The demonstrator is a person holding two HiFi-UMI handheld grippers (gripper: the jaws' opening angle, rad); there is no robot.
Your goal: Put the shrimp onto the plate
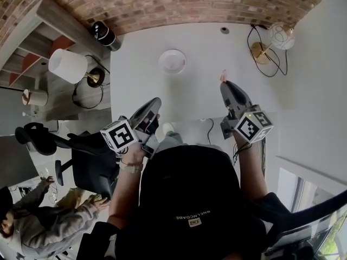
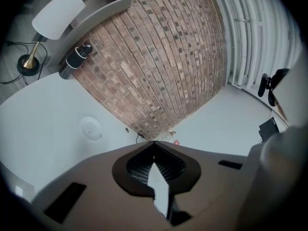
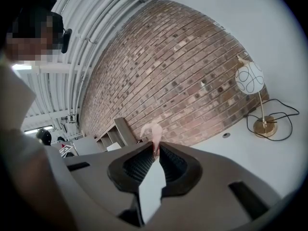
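Observation:
A pale pink shrimp [image 3: 153,131] sticks up from between the tips of my right gripper [image 3: 156,147], which is shut on it and held above the table. In the head view the shrimp [image 1: 223,77] shows at the tip of the right gripper [image 1: 225,84], right of and nearer than the small white plate [image 1: 172,60]. The plate [image 2: 90,128] lies flat on the white table, bare. My left gripper [image 1: 157,103] hangs lower left of the plate, jaws shut with nothing between them [image 2: 154,143].
A brass lamp with a white globe [image 1: 281,37] and its black cable stand at the table's far right. A black cylinder [image 1: 103,33] lies at the far left corner. A small cable port [image 1: 224,30] sits near the brick wall. Shelves and a white-shaded lamp [image 1: 68,66] are left of the table.

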